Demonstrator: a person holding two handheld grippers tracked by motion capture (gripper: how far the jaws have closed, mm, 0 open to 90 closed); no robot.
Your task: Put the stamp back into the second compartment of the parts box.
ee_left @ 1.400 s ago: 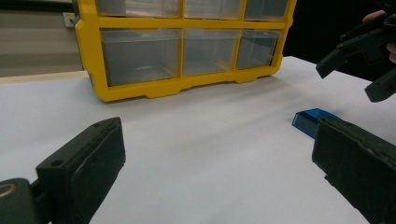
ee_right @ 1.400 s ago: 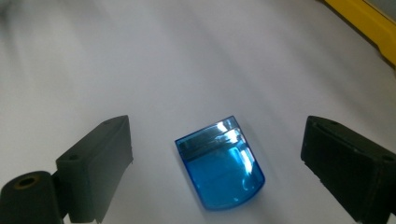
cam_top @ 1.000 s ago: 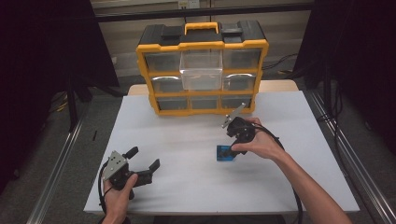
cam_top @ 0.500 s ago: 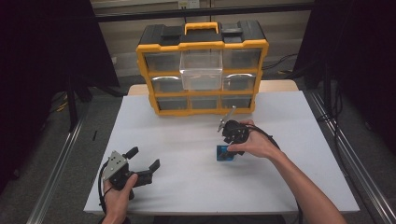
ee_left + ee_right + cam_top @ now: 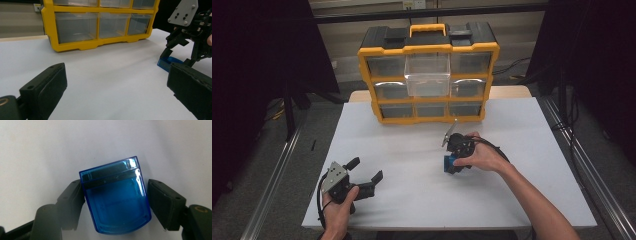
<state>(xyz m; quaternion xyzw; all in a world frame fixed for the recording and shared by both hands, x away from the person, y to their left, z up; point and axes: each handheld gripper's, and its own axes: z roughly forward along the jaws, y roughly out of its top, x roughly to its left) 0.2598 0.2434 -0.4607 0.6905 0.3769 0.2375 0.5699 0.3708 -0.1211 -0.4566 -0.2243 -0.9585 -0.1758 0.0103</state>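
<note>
**Right jaws closing around the blue box – check the grip before you lift**

Your right gripper (image 5: 452,164) points down at the table (image 5: 412,150), and the small blue box (image 5: 116,202) lies flat on the white surface between its two fingers. The jaws have just been closing on it. In the right gripper view, one finger (image 5: 71,202) already touches the side of the box, while the other finger (image 5: 163,203) stands just beside the opposite side, with a thin gap that you can see. So the box is between the jaws but, as far as I can judge, it is not yet clamped.

The risks from here:
- The box sits a little turned between the fingers, not square to them. If you close more, the touching finger may push it sideways or rotate it before the second finger arrives.
- The plastic looks smooth and shiny. A grip on the rounded end could slip when you lift.
- The fingers stand close to the table, so pressing down more may scrape them on the surface.

Your left gripper (image 5: 362,177) rests on the table, well apart from the box, with its jaws wide open and nothing between them. The yellow drawer cabinet (image 5: 429,75) stands beyond both grippers, with one clear drawer (image 5: 428,75) pulled out.
</note>
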